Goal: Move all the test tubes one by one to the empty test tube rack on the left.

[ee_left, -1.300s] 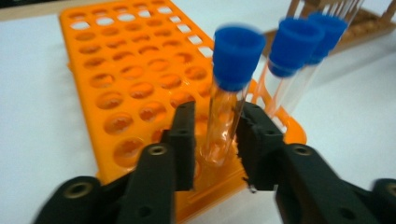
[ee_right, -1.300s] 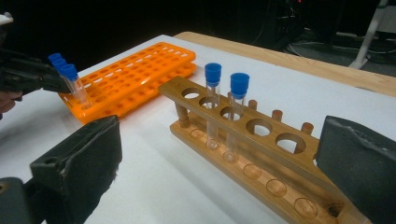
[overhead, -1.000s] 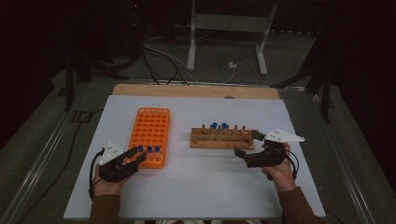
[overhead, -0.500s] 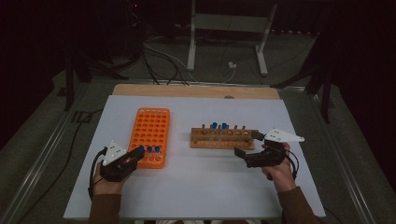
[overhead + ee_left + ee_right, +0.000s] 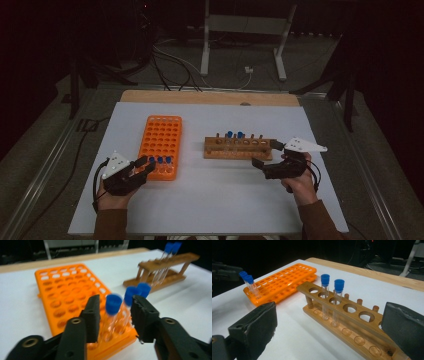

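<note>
Left gripper [image 5: 113, 315] at near end of orange rack [image 5: 161, 145]: jaws just reopened after closing, now part open astride blue-capped tube [image 5: 112, 312], no grip evident; tube seated in rack. Likely regrasp needed. Right gripper [image 5: 266, 157] beside wooden rack [image 5: 237, 148], jaws wide, empty.

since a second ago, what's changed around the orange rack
The left gripper has barely shifted at the near end of the orange rack; its jaws have just been opening, with a blue-capped tube standing between them, ungripped. The right gripper, open, and the wooden rack with its two tubes look unchanged.
</note>
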{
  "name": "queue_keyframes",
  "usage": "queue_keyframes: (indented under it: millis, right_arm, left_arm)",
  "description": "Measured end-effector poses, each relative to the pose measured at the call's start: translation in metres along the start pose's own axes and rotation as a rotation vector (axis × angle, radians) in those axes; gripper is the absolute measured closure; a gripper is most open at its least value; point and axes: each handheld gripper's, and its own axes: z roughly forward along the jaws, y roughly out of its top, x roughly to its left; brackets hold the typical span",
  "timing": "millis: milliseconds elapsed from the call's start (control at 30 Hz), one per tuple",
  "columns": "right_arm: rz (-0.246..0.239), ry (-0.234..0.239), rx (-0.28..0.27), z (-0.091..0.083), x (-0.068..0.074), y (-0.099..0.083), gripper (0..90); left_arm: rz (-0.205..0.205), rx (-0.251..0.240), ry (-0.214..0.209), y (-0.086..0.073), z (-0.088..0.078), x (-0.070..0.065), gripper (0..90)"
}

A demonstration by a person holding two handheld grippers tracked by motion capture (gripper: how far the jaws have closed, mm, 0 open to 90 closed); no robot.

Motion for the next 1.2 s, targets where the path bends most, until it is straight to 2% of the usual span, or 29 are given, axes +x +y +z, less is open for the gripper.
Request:
queue_keyframes:
  millis: [100, 200, 333, 467, 633, 767, 933, 1133, 1200]
  right_arm:
    - [-0.002, 0.001, 0.003, 0.001, 0.001, 0.000, 0.5]
    - [-0.004, 0.000, 0.002, 0.001, 0.001, 0.000, 0.5]
    - [-0.008, -0.005, 0.012, 0.003, 0.000, 0.000, 0.5]
    - [-0.014, -0.010, 0.012, 0.004, 0.000, 0.001, 0.5]
    - [-0.020, -0.015, 0.014, 0.007, -0.001, 0.003, 0.5]
    - [-0.022, -0.020, 0.019, 0.011, -0.002, 0.004, 0.6]
    - [-0.008, -0.031, 0.020, 0.015, -0.005, 0.006, 0.6]
    - [-0.006, -0.047, 0.026, 0.024, -0.010, 0.013, 0.6]
    - [-0.004, -0.049, 0.030, 0.028, -0.011, 0.015, 0.6]
  left_arm:
    - [0.004, -0.040, -0.024, 0.004, -0.001, -0.004, 54.9]
    - [0.003, -0.078, -0.062, 0.010, 0.000, -0.010, 54.8]
    - [0.019, -0.087, -0.092, 0.017, 0.006, -0.019, 52.2]
    - [0.016, -0.093, -0.122, 0.024, 0.018, -0.029, 45.5]
    - [0.026, -0.093, -0.136, 0.031, 0.032, -0.042, 39.2]
    - [0.022, -0.091, -0.120, 0.037, 0.043, -0.051, 28.7]
    - [0.021, -0.071, -0.131, 0.041, 0.059, -0.064, 16.7]
    - [0.046, -0.029, -0.151, 0.033, 0.075, -0.082, 2.8]
    - [0.050, -0.023, -0.163, 0.030, 0.080, -0.087, 1.2]
